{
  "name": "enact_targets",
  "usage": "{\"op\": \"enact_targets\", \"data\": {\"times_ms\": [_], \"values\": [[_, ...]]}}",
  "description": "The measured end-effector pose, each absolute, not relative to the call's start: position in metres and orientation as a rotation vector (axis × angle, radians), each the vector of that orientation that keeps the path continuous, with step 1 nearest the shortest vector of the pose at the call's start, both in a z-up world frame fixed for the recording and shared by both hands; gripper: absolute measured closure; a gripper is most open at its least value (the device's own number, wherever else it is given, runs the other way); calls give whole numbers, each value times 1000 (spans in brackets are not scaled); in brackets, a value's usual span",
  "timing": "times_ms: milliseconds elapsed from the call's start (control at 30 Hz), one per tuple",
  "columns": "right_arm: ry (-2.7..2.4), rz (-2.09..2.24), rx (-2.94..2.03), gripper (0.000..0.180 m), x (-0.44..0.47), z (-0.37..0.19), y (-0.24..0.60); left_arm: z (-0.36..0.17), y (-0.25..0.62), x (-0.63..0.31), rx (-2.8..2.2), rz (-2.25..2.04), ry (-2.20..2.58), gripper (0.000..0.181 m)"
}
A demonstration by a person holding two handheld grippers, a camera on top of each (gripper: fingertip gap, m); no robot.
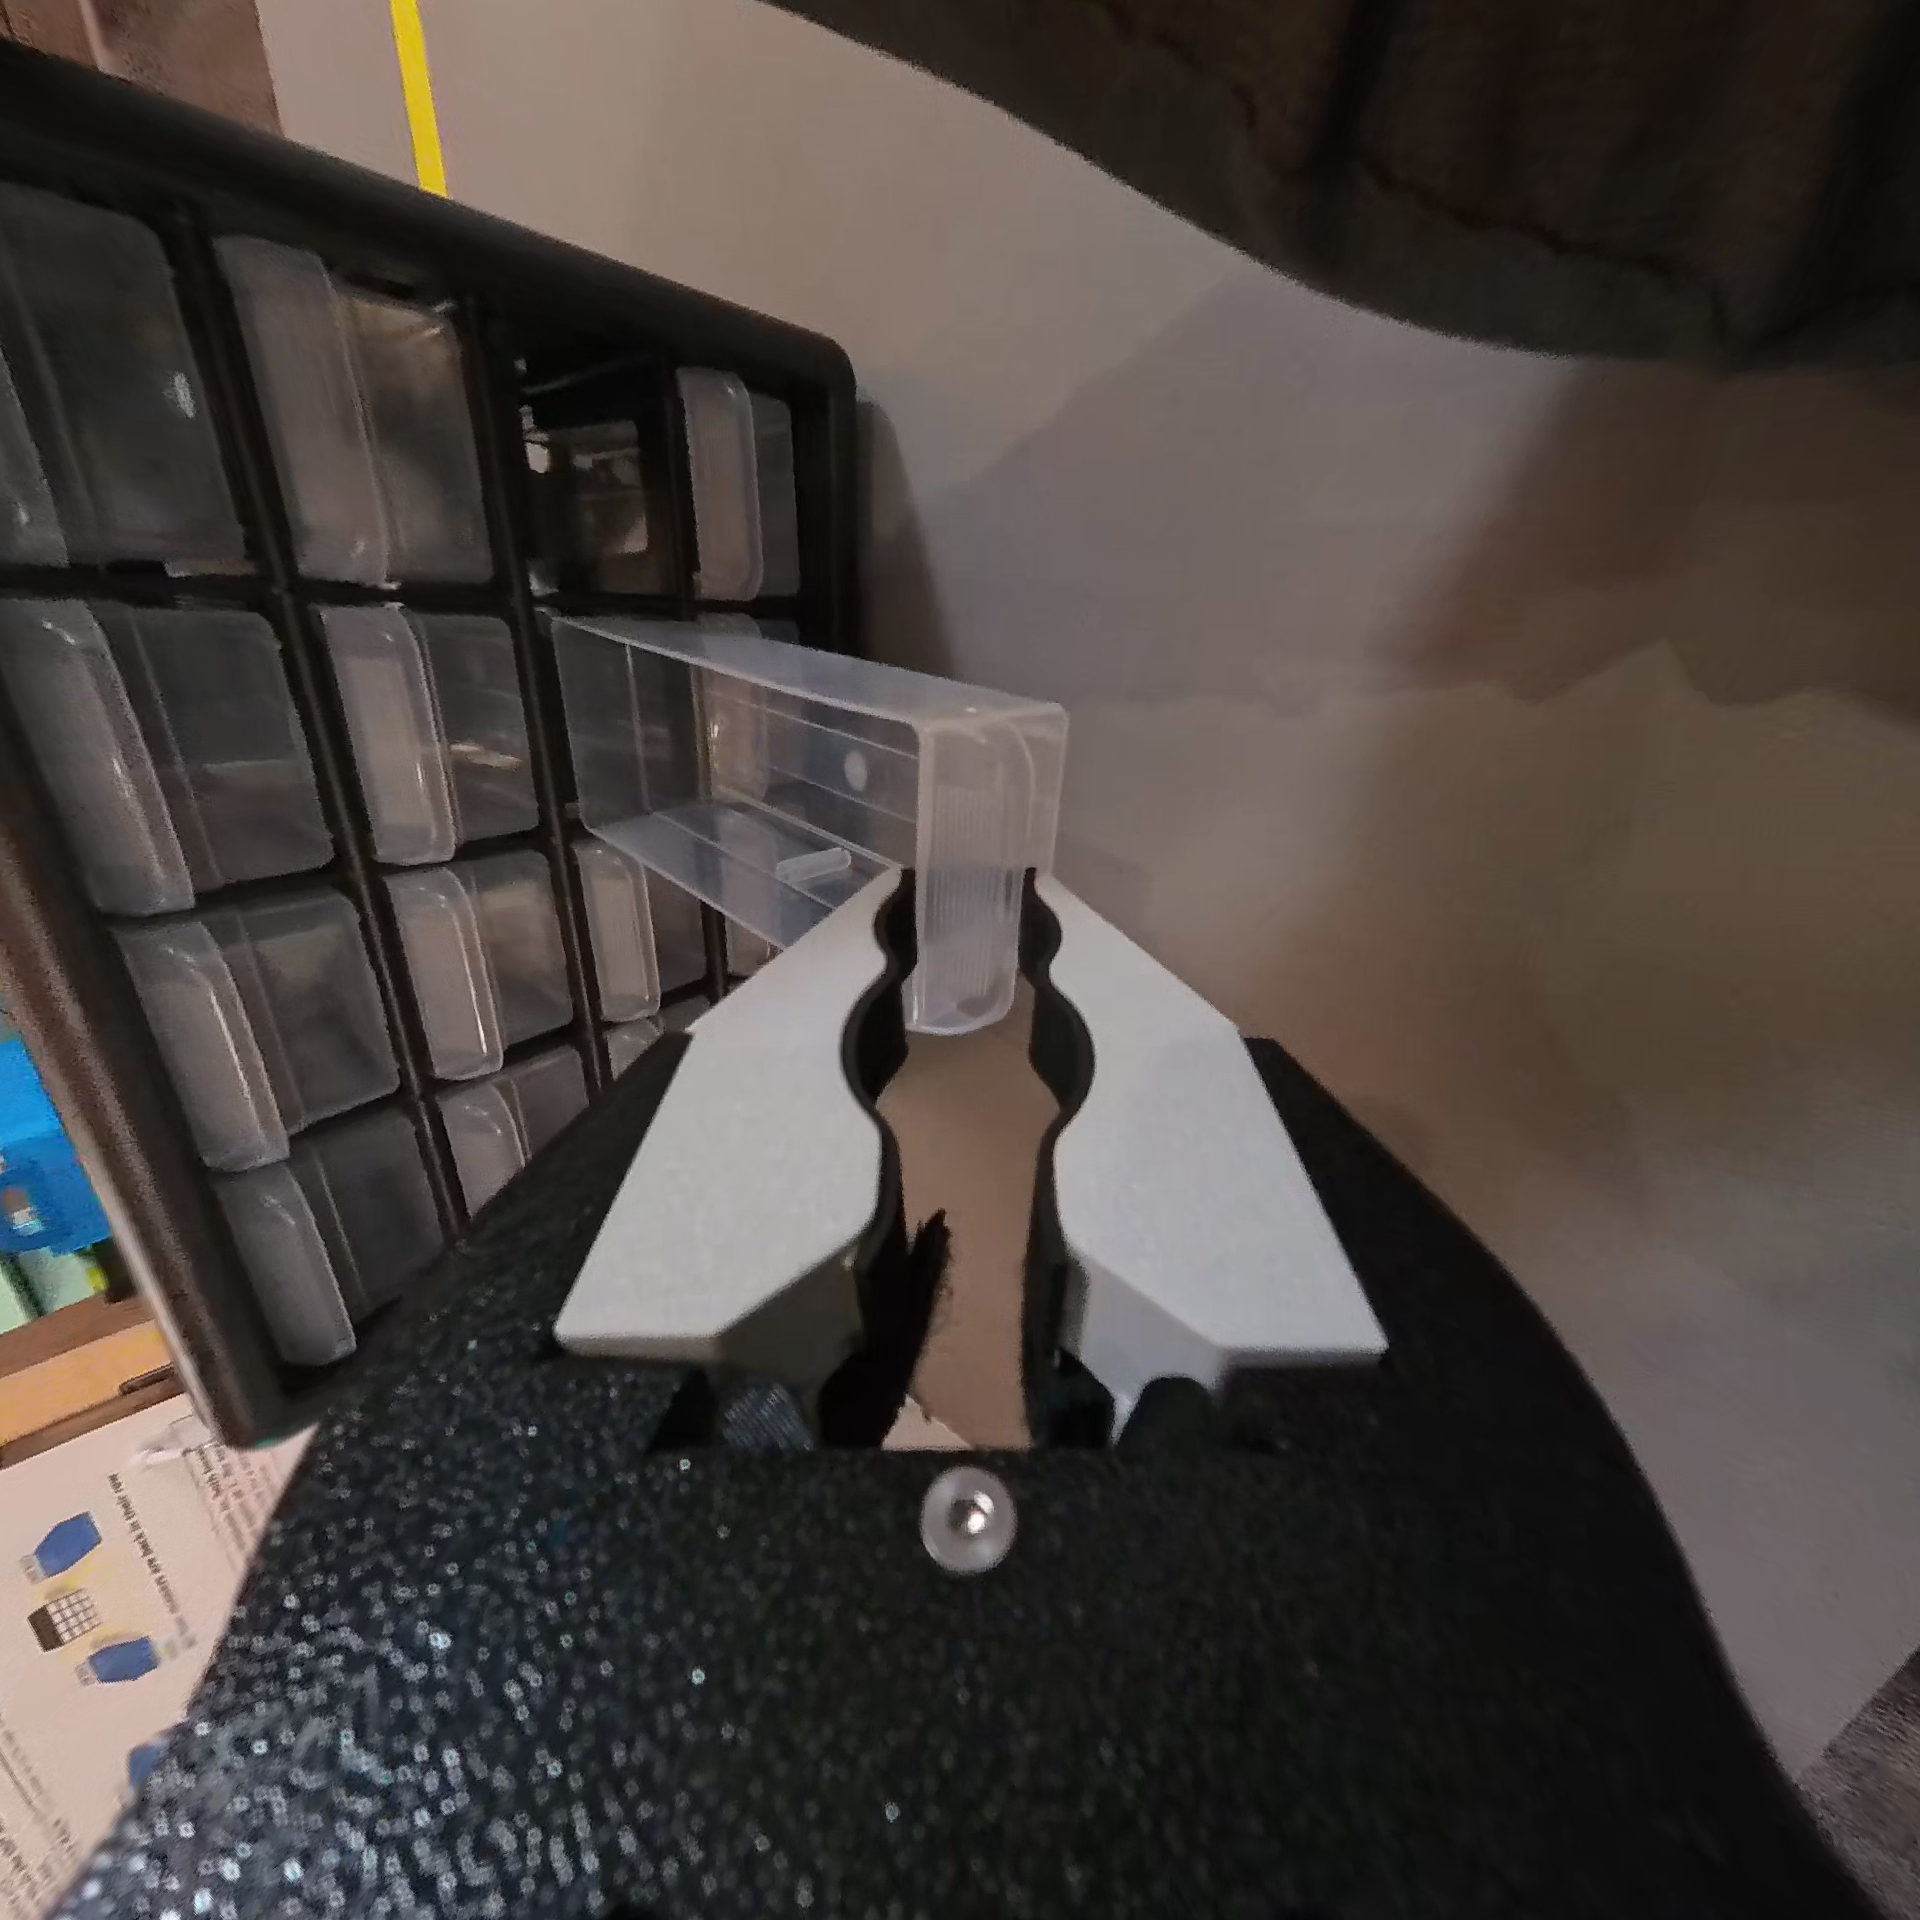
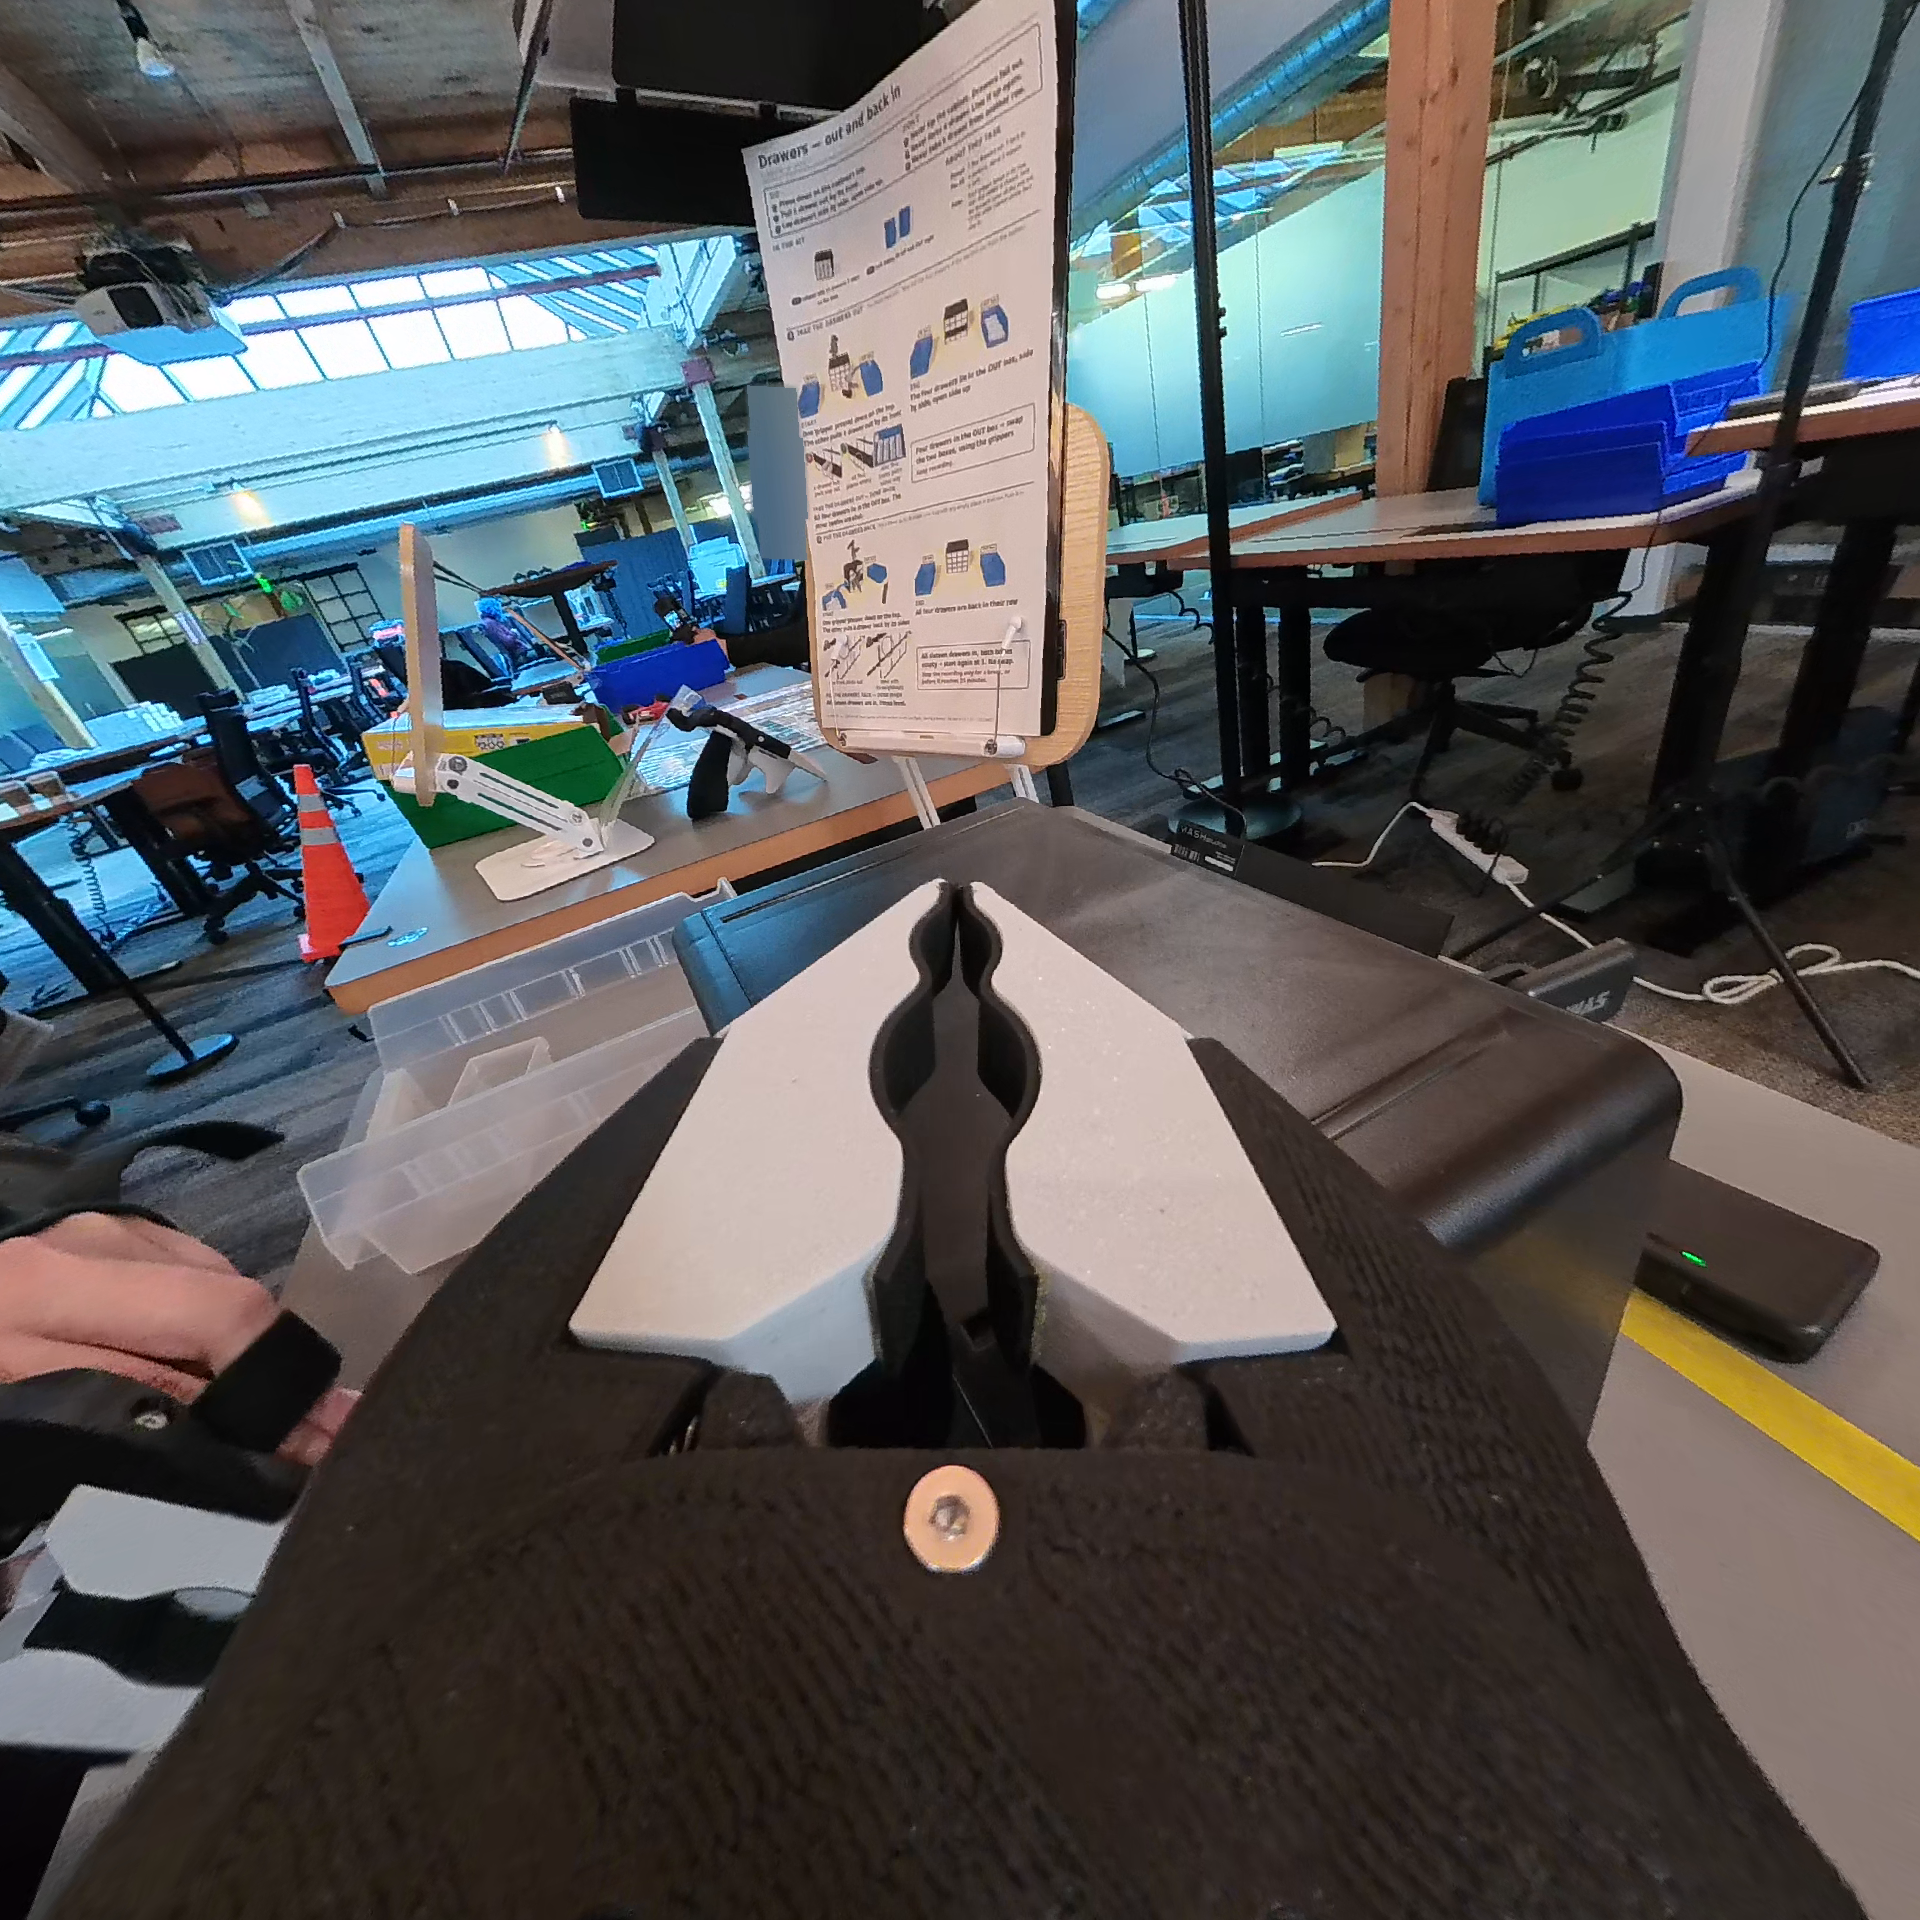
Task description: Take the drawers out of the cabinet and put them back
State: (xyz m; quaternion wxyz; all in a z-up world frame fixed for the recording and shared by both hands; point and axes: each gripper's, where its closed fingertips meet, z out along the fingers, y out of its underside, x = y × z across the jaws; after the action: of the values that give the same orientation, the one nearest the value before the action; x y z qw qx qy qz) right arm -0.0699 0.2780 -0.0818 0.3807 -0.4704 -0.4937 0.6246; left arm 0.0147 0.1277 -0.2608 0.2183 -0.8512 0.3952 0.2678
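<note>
Nearest the lens in the left wrist view, the left gripper (image 1: 961,883) fills the lower half of the frame, its black body carrying two pale grey fingers (image 1: 769,1101) that point up toward the centre. Its tips are clamped on the ribbed pull tab of a clear plastic drawer (image 1: 790,769), which is seen just above centre, drawn most of the way out of its slot. Only the drawer's far end is seen inside the black cabinet (image 1: 436,260). The cabinet occupies the left and upper left of the frame, tilted in the view, with a grid of other clear drawers seated in their slots. A printed sheet (image 1: 114,1558) is seen at the lower left edge, and a yellow stripe (image 1: 421,94) at the top.

In the right wrist view, the right gripper (image 2: 958,891) fills the lower centre, its tips pressed together with nothing between them. It is placed over the flat black top of the cabinet, though contact cannot be told. A clear storage box (image 2: 488,1101) is seen at centre left. An instruction sheet on a stand (image 2: 914,395) is seen at upper centre, and a yellow line (image 2: 1766,1403) crosses the grey table (image 2: 1766,1610) at lower right.
</note>
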Motion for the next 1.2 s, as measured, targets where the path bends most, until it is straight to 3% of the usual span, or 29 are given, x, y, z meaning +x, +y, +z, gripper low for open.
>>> {"op": "enact_targets", "data": {"times_ms": [33, 733, 833, 967, 1033, 1133, 1200], "values": [[-1260, 1593, -1201, 180, -70, -82, 278, -261, 129, 16, -2359, 730, 1092, 164], [-1264, 1584, -1205, 180, -70, -82, 278, -270, 200, -32, -2277, 926, 865, 161], [-1264, 1584, -1205, 180, -71, -82, 277, -271, 192, -39, -2272, 944, 789, 115], [-1262, 1591, -1203, 180, -70, -82, 277, -261, 155, -9, -2256, 741, 693, 146], [-1261, 1591, -1203, 180, -70, -82, 277, -262, 150, 16, -2246, 519, 654, 144], [-1262, 1583, -1204, 180, -71, -82, 277, -270, 161, 7, -2235, 544, 630, 141], [-1267, 1572, -1201, 180, -71, -82, 277, -272, 173, 3, -2204, 557, 643, 155]]}}
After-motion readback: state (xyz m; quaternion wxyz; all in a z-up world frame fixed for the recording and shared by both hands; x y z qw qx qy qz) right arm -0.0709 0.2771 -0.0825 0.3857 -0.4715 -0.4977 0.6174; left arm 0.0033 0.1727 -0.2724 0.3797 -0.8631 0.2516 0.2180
